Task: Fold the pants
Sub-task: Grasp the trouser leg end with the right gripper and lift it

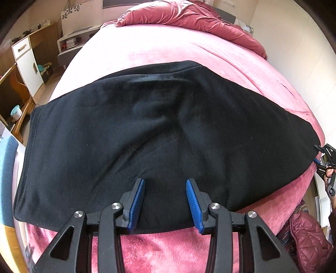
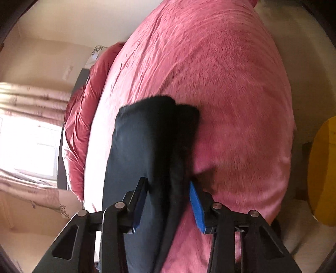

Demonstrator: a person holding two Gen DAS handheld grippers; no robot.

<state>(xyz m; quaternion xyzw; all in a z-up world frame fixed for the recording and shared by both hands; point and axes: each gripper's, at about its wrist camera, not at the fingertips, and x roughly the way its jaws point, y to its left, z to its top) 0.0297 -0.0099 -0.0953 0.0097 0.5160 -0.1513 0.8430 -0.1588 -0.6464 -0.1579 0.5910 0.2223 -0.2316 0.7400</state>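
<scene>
A: Fingers, left gripper [image 1: 165, 202]: blue pads spread apart, nothing pinched; they hang over the near edge of the black pants [image 1: 147, 134].

B: Fingers, right gripper [image 2: 169, 204]?

A: Set on either side of a raised fold of the pants [image 2: 151, 136]. Cloth lies between the pads; whether they press it, I cannot tell. From the left wrist view, that gripper [image 1: 326, 166] sits at the far right end of the pants, a hand [image 1: 329, 172] behind it.

B: Pants, location?

A: Spread flat across the pink bed [image 1: 159, 48], long side running left to right, stitched hem at the left end. Right end lifted off the blanket.

B: Other items?

A: Crumpled red duvet [image 1: 189, 16] at the head; white cabinet [image 1: 27, 63] left of the bed.
</scene>
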